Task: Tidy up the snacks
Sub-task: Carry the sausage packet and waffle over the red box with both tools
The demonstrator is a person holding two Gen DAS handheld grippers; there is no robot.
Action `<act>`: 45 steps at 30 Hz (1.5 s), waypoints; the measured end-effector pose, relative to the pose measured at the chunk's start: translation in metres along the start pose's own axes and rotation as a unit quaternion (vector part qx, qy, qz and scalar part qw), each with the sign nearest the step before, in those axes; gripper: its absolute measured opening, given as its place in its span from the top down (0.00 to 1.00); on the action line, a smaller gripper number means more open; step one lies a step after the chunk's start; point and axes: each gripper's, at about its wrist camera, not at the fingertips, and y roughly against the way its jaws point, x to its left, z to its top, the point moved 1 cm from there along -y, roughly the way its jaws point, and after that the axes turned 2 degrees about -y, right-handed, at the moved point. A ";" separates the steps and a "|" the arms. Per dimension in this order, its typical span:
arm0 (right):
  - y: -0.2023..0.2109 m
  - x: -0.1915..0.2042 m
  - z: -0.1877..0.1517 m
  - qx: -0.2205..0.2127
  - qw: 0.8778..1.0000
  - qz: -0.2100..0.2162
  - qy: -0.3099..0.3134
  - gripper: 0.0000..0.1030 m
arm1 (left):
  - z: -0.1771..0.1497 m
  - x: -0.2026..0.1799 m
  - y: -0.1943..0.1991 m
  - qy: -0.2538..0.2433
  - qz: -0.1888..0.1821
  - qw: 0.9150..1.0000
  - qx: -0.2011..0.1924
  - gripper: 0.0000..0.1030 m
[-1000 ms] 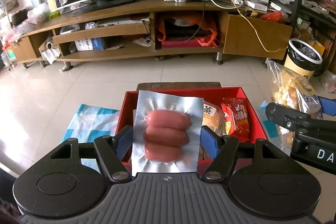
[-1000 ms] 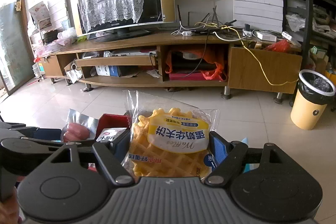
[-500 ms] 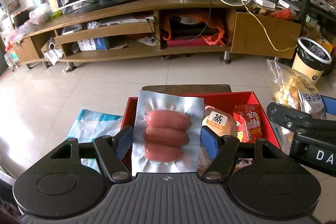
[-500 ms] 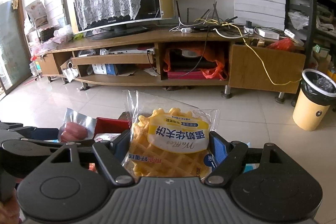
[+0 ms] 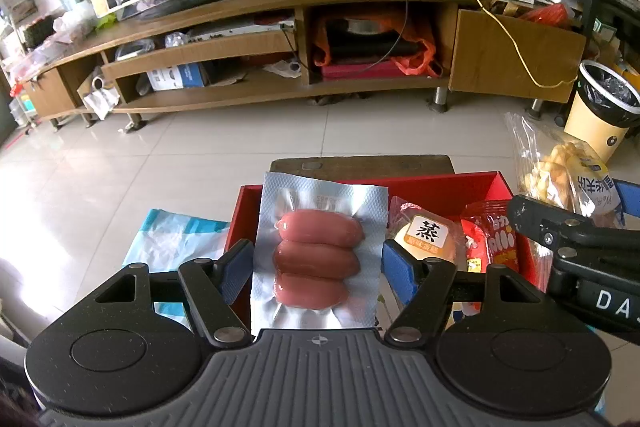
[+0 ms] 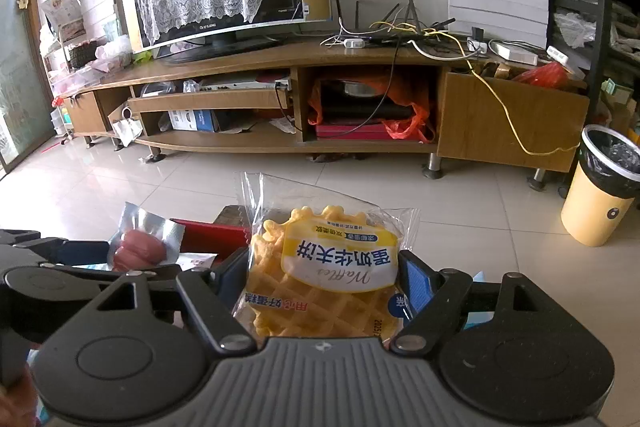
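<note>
My left gripper (image 5: 318, 259) is shut on a silver vacuum pack of three pink sausages (image 5: 318, 255) and holds it over the left end of a red box (image 5: 486, 181). In the box lie a bun pack with an orange label (image 5: 426, 237) and a red snack packet (image 5: 494, 247). My right gripper (image 6: 326, 277) is shut on a clear bag with a yellow waffle (image 6: 320, 275). In the left wrist view the waffle bag (image 5: 560, 171) hangs at the right, past the box's right end. The sausage pack (image 6: 140, 243) shows at the left of the right wrist view.
The red box rests on a small wooden stool (image 5: 360, 163) on a tiled floor. A blue and white bag (image 5: 172, 235) lies left of it. A long wooden TV stand (image 6: 280, 107) with a television runs across the back. A yellow waste bin (image 6: 600, 195) stands at the right.
Both grippers have lifted slightly and drawn back, still holding their packs. More of the box's inside shows, with the bun pack and red packet in fuller view.
</note>
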 end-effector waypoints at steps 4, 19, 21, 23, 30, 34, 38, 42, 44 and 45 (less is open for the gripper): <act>-0.007 0.000 0.001 0.003 1.000 0.000 0.001 0.28 | 0.002 -0.003 -0.006 -0.002 -0.002 1.000 0.004 0.26; -0.025 -0.005 0.001 0.013 1.000 0.001 -0.009 0.28 | 0.005 -0.004 -0.021 0.006 -0.005 1.000 0.021 0.27; -0.028 -0.007 0.001 0.015 1.000 0.002 -0.011 0.28 | 0.006 -0.004 -0.023 0.006 -0.005 1.000 0.024 0.27; -0.031 -0.009 0.001 0.018 1.000 0.003 -0.014 0.28 | 0.006 -0.004 -0.026 0.006 -0.005 1.000 0.028 0.27; -0.040 -0.013 0.000 0.024 0.999 0.006 -0.023 0.28 | 0.007 -0.005 -0.033 0.008 -0.003 0.999 0.035 0.27; -0.046 -0.015 -0.002 0.030 0.999 0.008 -0.028 0.28 | 0.005 -0.005 -0.039 0.007 0.000 0.999 0.043 0.27; -0.053 -0.016 -0.004 0.040 0.999 0.009 -0.028 0.28 | 0.003 -0.005 -0.045 0.010 -0.001 0.999 0.053 0.27; -0.057 -0.017 -0.006 0.045 0.998 0.010 -0.031 0.28 | 0.002 -0.006 -0.048 0.009 0.001 0.998 0.055 0.27; -0.059 -0.017 -0.007 0.047 0.998 0.010 -0.031 0.28 | 0.001 -0.006 -0.050 0.010 0.002 0.998 0.057 0.27; -0.060 -0.017 -0.007 0.048 0.998 0.010 -0.032 0.28 | 0.001 -0.006 -0.051 0.011 0.002 0.998 0.059 0.27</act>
